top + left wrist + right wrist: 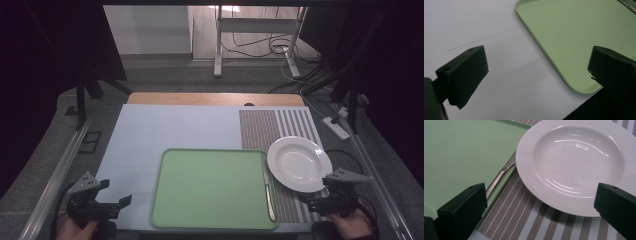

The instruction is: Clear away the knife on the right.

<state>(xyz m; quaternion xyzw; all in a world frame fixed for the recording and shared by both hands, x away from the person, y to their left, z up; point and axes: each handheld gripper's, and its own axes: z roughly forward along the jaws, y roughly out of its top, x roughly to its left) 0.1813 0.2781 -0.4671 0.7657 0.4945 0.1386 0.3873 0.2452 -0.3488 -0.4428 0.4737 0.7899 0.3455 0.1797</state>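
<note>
1. The right gripper (311, 201) hovers at the surface's near right corner with its jaws wide apart and nothing between them, facing the white plate (299, 163). The plate looks like the thing in hand. It rests on the striped placemat (280, 127) toward the right edge, and its left rim overlaps the right edge of the green tray (212, 187).
2. In the right gripper view the plate's near rim (564, 205) lies between the jaws and just ahead of them. Approach low and level, so that one jaw slides under the rim and the other comes down on top.
3. Bite the rim, not the bowl. The glaze looks slick, so close firmly and squarely before lifting.
4. Mind the knife (268, 192), which lies along the tray's right edge with its far end passing under the plate rim. Lift the plate straight up first, because a sideways drag would likely carry the knife along.
5. A one-sided grip will let the plate tilt, so keep the wrist steady and move slowly.
6. The left gripper (122, 202) waits open and empty at the surface's near left corner, just beside the tray's near left corner (584, 88). It could steady the tray if the tray shifts.
</note>
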